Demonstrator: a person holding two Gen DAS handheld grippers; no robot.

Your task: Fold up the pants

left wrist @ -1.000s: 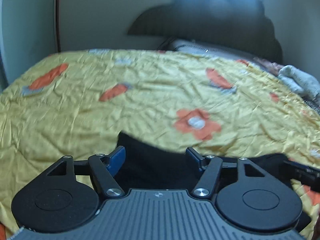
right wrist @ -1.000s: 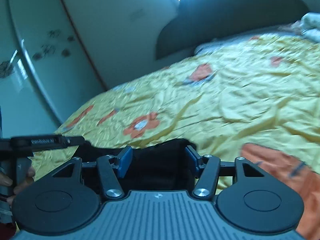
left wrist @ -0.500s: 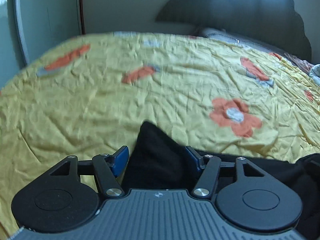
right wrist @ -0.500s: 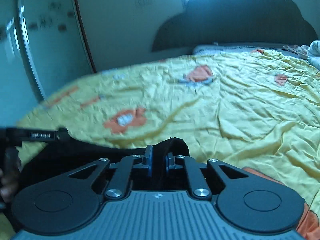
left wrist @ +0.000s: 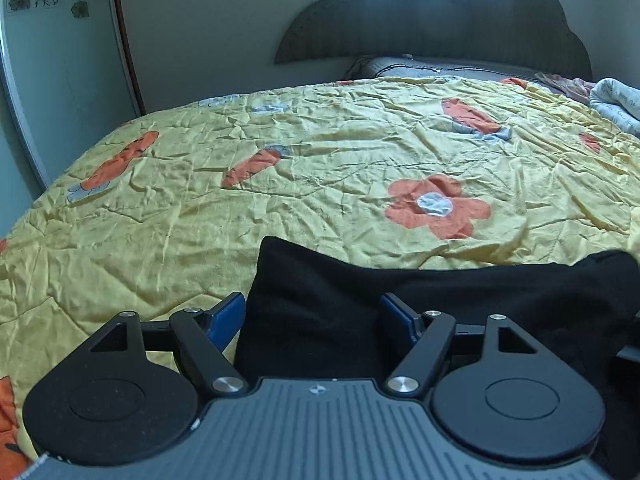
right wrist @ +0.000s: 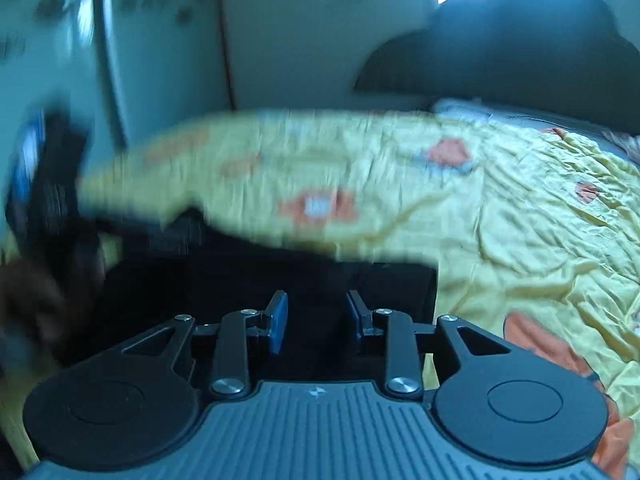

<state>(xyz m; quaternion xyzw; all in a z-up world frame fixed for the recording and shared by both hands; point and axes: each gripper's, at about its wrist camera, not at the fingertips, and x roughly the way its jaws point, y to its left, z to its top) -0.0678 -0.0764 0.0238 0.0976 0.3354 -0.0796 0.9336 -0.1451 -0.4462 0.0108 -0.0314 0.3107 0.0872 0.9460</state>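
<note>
**On the bed: black pants under both grippers, jaws opening**

Left wrist view: the left gripper (left wrist: 313,312) points down over the near edge of the yellow floral bedspread (left wrist: 320,168). Its jaws stand wide and are opening. A folded corner of the black pants (left wrist: 320,304) lies between the blue pads (left wrist: 226,314), but the pads do not press on it. The pants lie flat on the bedspread and extend to the right edge of the view. A dark headboard (left wrist: 440,28) stands against the far wall, and a pale bundle of cloth (left wrist: 618,100) lies at the far right.

Right wrist view: the picture is motion-blurred on its left side. The right gripper (right wrist: 316,320) sits over the pants (right wrist: 248,280), near their right end. Its jaws are partly apart and opening. Black fabric shows in the gap, clear of the pads (right wrist: 278,322). At the far left, the other gripper appears only as a dark blur.
</note>
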